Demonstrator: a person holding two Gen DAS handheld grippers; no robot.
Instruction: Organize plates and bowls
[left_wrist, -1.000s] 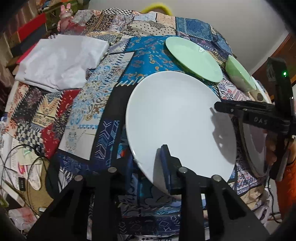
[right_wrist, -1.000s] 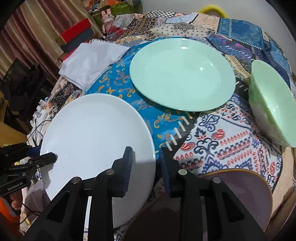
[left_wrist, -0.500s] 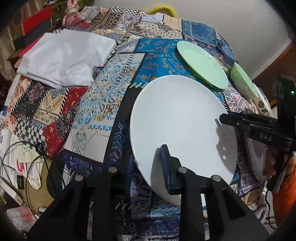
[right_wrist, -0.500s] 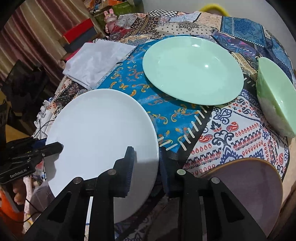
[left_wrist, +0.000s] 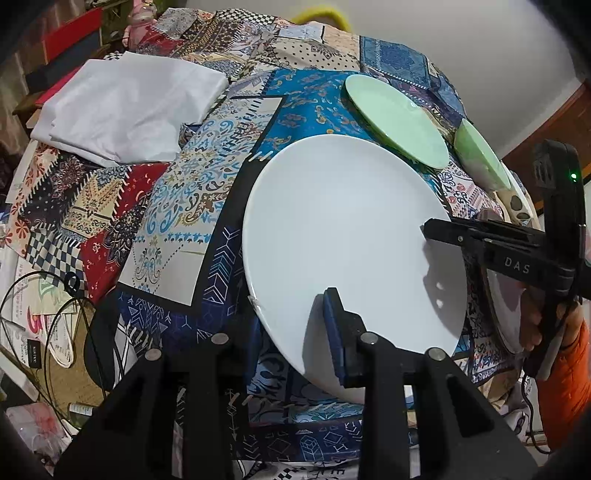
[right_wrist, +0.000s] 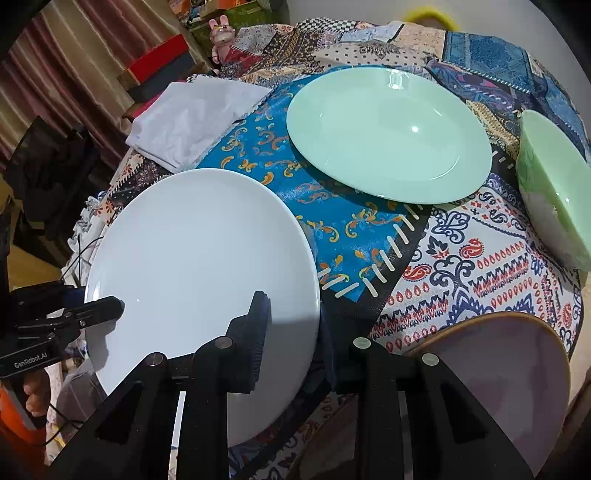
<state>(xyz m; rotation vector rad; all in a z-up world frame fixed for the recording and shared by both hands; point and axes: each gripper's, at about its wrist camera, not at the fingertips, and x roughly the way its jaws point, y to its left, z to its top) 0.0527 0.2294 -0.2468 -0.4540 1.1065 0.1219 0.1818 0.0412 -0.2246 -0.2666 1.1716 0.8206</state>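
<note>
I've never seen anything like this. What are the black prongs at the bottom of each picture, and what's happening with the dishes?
There is no robot here. A person holds a tool in each hand, and each tool has two black fingers and a camera looking along them. One picture comes from the left gripper, the other from the right gripper. Both have the rim of the white plate between their fingers, at opposite sides; the left fingers are opening. On the patchwork tablecloth lie a green plate, a green bowl, a brown-rimmed plate and a white cloth.

White cloth (left_wrist: 125, 110) folded on patchwork tablecloth (left_wrist: 177, 192).
</note>
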